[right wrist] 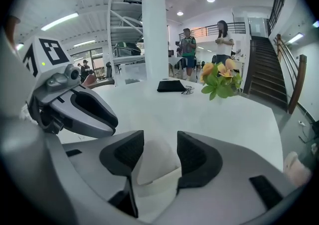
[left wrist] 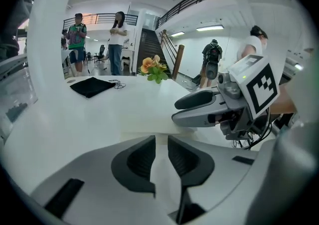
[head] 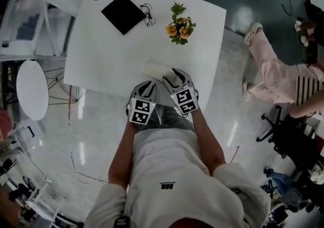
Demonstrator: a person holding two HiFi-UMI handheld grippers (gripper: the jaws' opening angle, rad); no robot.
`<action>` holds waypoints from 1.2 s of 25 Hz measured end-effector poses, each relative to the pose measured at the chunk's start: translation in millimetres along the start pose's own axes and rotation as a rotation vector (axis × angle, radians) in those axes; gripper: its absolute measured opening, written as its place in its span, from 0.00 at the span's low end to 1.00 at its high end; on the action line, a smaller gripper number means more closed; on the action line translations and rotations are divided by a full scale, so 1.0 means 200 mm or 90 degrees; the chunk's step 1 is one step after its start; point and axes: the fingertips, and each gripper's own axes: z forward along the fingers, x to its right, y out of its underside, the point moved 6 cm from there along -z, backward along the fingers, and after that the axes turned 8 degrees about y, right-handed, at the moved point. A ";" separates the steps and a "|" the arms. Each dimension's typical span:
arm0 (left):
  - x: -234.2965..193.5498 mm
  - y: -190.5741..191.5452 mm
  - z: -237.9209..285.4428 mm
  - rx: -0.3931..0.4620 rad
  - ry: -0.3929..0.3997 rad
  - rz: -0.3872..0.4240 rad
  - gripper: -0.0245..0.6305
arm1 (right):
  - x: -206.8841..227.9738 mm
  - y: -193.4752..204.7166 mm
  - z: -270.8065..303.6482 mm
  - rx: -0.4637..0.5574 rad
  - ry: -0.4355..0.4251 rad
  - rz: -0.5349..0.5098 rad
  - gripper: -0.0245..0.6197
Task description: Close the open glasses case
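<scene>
Seemingly stood at release, right fingers [right wrist: 199, 161] wide around case [right wrist: 155, 159], left fingers [left wrist: 137, 161] barely parted, empty; called next for backing away.

Person wears a white short-sleeved shirt [head: 172, 171] with a small dark print at the chest. The left gripper [head: 148, 87] and the right gripper [head: 174, 75] have grey moulded shells, with black ribbed pads [left wrist: 134, 161] lining the jaws. Each carries a white cube [head: 141, 111] bearing black square markers. On the right unit, a small green light [left wrist: 243, 75] shows on its cube and thin dark cables [left wrist: 256, 136] run beneath
</scene>
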 end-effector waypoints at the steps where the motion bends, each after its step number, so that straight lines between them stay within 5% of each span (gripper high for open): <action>1: 0.00 0.00 -0.02 0.003 -0.006 0.002 0.18 | 0.00 -0.01 -0.01 0.005 0.002 -0.002 0.36; 19: 0.09 -0.34 -0.36 0.109 -0.054 0.118 0.19 | 0.00 -0.27 -0.45 0.131 0.064 0.046 0.35; 30: -0.03 -0.46 -0.70 0.185 0.005 0.171 0.19 | -0.18 -0.51 -0.72 0.169 0.189 0.070 0.35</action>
